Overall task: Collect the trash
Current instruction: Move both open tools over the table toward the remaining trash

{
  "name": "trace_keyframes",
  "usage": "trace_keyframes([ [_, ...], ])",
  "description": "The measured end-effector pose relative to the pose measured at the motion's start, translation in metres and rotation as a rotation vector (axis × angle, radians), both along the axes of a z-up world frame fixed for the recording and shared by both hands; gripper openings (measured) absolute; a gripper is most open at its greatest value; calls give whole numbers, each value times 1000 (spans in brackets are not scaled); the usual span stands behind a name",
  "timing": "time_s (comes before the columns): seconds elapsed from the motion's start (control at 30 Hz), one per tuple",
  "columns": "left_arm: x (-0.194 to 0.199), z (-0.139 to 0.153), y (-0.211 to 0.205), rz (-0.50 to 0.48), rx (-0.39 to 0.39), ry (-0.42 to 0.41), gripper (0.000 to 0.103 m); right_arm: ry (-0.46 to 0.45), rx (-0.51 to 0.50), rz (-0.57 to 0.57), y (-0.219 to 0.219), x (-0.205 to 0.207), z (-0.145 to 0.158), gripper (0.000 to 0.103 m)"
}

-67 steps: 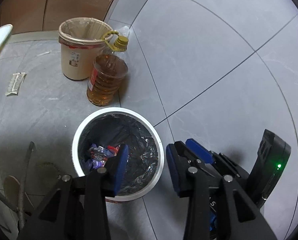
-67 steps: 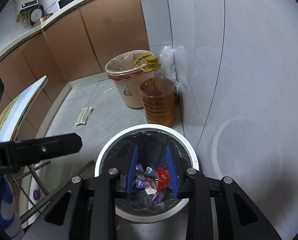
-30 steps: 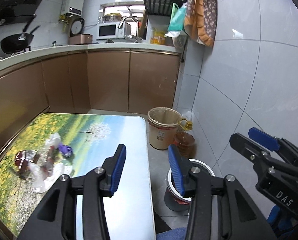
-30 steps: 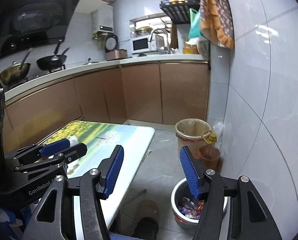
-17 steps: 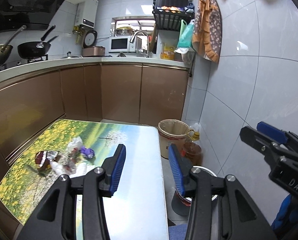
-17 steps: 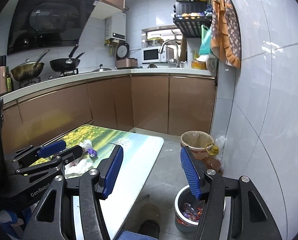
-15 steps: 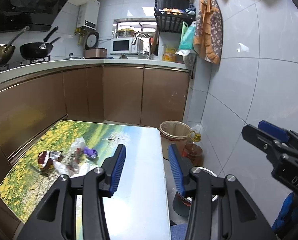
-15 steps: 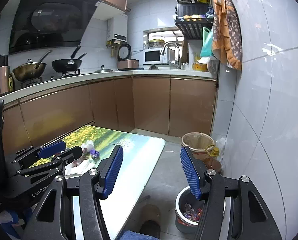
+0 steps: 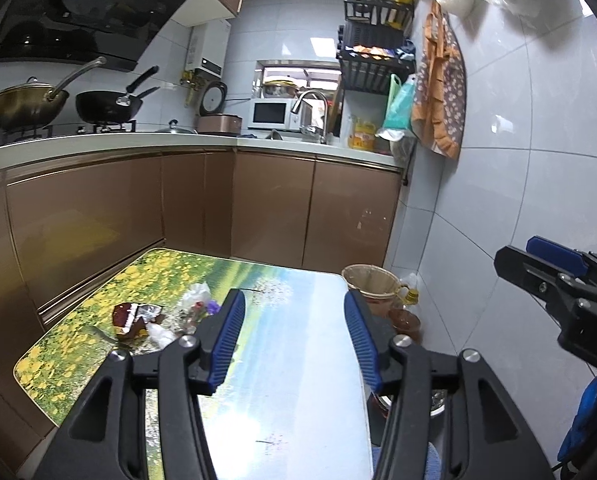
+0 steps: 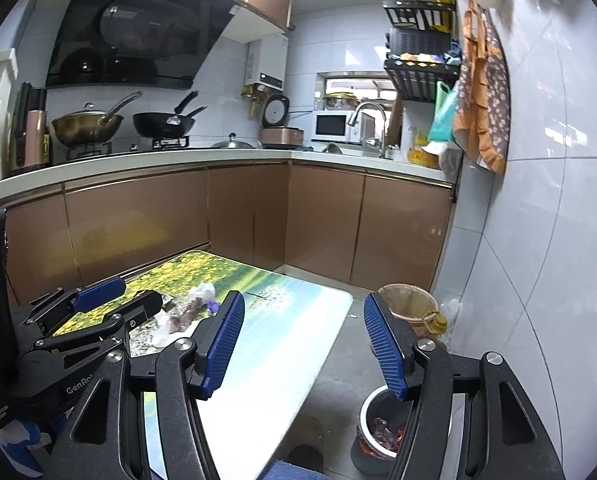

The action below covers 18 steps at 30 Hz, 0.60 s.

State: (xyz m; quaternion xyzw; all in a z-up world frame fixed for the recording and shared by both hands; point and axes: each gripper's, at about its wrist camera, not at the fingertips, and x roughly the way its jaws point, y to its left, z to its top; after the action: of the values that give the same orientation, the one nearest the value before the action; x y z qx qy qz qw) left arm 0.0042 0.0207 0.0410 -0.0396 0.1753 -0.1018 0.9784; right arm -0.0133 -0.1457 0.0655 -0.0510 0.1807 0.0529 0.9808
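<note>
A pile of trash [image 9: 154, 320] lies on the left half of the flower-print table [image 9: 298, 400]: a brown-red wrapper, crumpled clear plastic and a purple scrap. My left gripper [image 9: 292, 336] hovers above the table's near part, its jaws opening and nothing between them. The right wrist view shows the same trash [image 10: 186, 312] just past the left gripper [image 10: 136, 295]. My right gripper [image 10: 304, 340] is open and empty over the table's right edge [image 10: 330, 340], its jaws spreading a little. The white bin [image 10: 378, 432] with a black liner holds coloured wrappers on the floor below it.
A tan lined bin [image 10: 406, 304] and an oil bottle [image 10: 438, 324] stand on the floor against the tiled wall. Brown cabinets [image 9: 270, 208] run behind the table. My right gripper [image 9: 514, 250] juts in from the right of the left wrist view.
Both grippers rose from over the white bin and now face the table and kitchen. The trash pile has come closer to mid-view. The left jaws stand wider than half a second ago.
</note>
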Motion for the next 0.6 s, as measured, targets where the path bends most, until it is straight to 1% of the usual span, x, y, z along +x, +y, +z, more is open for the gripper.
trace_keyframes([
  [0.13, 0, -4, 17, 20, -19, 3, 50, 13, -15, 19, 15, 2, -1, 61],
  [0.33, 9, -16, 43, 54, -47, 31, 50, 36, -40, 41, 33, 8, -8, 61],
  [0.6, 21, -37, 60, 62, -61, 69, 50, 71, -41, 45, 37, 22, -16, 61],
])
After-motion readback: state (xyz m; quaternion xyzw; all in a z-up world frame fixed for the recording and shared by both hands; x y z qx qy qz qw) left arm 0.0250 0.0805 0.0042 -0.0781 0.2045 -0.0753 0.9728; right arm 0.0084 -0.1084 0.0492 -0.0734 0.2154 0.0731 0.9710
